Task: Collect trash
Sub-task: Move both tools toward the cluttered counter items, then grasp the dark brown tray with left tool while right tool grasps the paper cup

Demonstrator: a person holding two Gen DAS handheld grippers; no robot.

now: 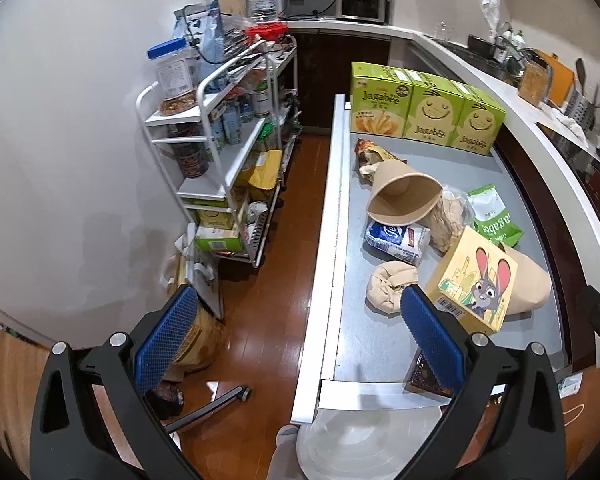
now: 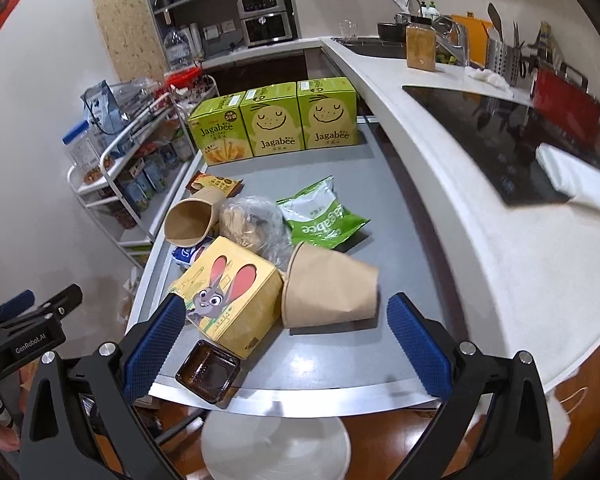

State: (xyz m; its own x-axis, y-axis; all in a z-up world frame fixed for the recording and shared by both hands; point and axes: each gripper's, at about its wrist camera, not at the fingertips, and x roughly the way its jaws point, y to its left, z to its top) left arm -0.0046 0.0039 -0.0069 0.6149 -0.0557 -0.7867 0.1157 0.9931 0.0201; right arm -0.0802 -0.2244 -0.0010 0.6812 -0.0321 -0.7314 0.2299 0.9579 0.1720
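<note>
Trash lies on a grey table: a yellow rabbit box, two tipped brown paper cups, a green Jagabee bag, a clear bag of brown paper, a dark plastic tray at the near edge. In the left wrist view the same box sits by a crumpled brown wad and a blue-white packet. My left gripper is open over the table's left rim. My right gripper is open, just short of the box and cup. A white bin stands below.
Three green Jagabee boxes line the table's far end. A white wire shelf cart full of goods stands left over the wood floor. A white counter with a black cooktop curves along the right.
</note>
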